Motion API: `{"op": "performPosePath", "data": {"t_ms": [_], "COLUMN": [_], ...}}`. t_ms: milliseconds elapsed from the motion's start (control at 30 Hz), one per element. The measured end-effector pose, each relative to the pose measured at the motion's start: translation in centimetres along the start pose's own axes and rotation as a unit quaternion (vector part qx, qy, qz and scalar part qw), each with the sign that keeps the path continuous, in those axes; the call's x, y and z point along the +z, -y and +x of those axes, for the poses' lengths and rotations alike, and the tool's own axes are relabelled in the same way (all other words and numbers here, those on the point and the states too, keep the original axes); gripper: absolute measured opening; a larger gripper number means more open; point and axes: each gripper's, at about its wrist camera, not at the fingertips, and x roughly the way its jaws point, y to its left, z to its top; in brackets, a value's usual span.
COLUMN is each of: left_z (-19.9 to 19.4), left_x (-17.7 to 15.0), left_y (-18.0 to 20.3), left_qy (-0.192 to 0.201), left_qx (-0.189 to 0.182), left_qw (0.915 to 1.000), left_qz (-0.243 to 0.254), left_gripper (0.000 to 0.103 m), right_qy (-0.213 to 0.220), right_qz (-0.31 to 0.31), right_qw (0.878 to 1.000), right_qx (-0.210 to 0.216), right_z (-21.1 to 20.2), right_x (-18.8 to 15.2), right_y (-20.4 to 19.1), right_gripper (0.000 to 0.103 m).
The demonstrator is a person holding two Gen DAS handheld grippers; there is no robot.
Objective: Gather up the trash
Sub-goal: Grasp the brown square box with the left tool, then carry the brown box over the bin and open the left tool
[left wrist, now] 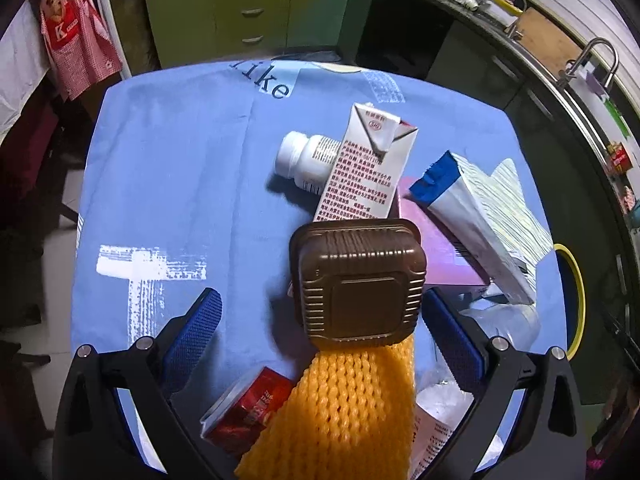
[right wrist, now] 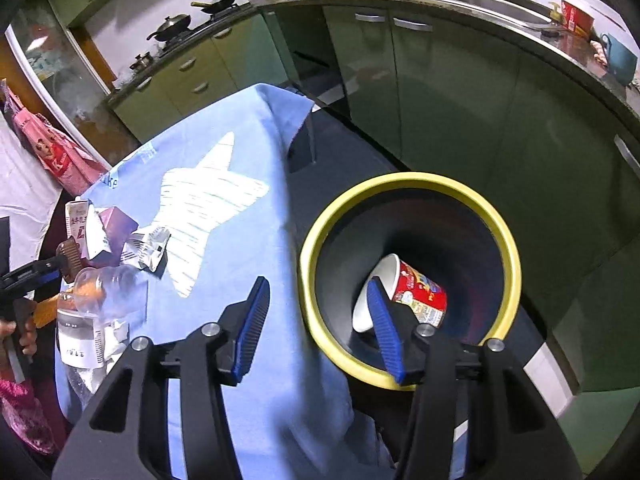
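your left hand-held gripper (left wrist: 320,320) hangs over the trash pile on the counter (left wrist: 168,184), which carries a blue cloth. its jaws are spread wide; the blue pads (left wrist: 196,332) stand on either side of a brown plastic tray (left wrist: 357,280) turned bottom-up. the right pad looks close to the tray's edge, but you cannot tell from this view whether it touches. the left pad is clearly apart from it.

just below the tray an orange foam net (left wrist: 348,408) runs toward the camera, with a red pack (left wrist: 248,408) at its left and crumpled white paper (left wrist: 436,412) at its right. beyond the tray a white milk carton (left wrist: 364,168) leans over a white pill bottle (left wrist: 304,160) lying on its side. to the right lies a pink box (left wrist: 440,256), and a blue-and-white carton (left wrist: 476,216) rests tilted on it.

your right hand-held gripper (right wrist: 320,320) is spread too, with nothing between its blue pads (right wrist: 252,320). it points down across the counter's edge toward the bin (right wrist: 316,240), which has a yellow rim and stands on the floor beside the counter. inside the bin a red-and-white paper cup (right wrist: 416,292) lies on its side, partly behind the right pad.

from that view the rest of the trash sits at the far left of the cloth: a clear plastic bottle (right wrist: 108,292), a crumpled wrapper (right wrist: 148,248), the cartons behind. green cabinets (right wrist: 440,92) surround the counter.
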Motion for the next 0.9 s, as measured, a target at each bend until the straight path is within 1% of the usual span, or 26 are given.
{"op": "performPosePath", "data": {"t_ms": [100, 233, 267, 367, 467, 600, 800, 900], "left_z": [0.2, 0.4, 0.5, 0.7, 1.1, 0.9, 0.6, 0.3], "left_x": [0.0, 0.3, 0.2, 0.1, 0.0, 0.1, 0.1, 0.0], "left_y": [0.3, 0.4, 0.4, 0.5, 0.7, 0.4, -0.2, -0.5], "left_qy": [0.004, 0.000, -0.002, -0.011, -0.015, -0.008, -0.001, 0.000], "left_qx": [0.007, 0.008, 0.008, 0.014, 0.008, 0.002, -0.001, -0.008], "left_qw": [1.0000, 1.0000, 1.0000, 0.9998, 0.9998, 0.9999, 1.0000, 0.9999], "left_qz": [-0.003, -0.004, -0.004, 0.000, -0.001, -0.007, -0.007, -0.007], "left_gripper": [0.097, 0.086, 0.085, 0.084, 0.084, 0.074, 0.072, 0.072], "right_qy": [-0.001, -0.003, -0.003, -0.002, 0.000, 0.001, 0.001, 0.001], "right_qz": [-0.002, 0.002, 0.002, 0.004, 0.003, 0.004, 0.003, 0.001], "right_qw": [1.000, 1.000, 1.000, 1.000, 1.000, 1.000, 1.000, 1.000], "right_qx": [0.002, 0.007, 0.009, 0.013, 0.017, 0.020, 0.023, 0.026], "right_z": [0.5, 0.9, 0.9, 0.9, 1.0, 1.1, 1.2, 1.0], "right_x": [-0.3, -0.5, -0.5, -0.5, -0.5, -0.7, -0.8, -0.8], "right_y": [0.0, 0.4, 0.5, 0.8, 0.9, 1.0, 1.1, 0.8], "right_gripper": [0.049, 0.049, 0.049, 0.049, 0.049, 0.049, 0.049, 0.049]}}
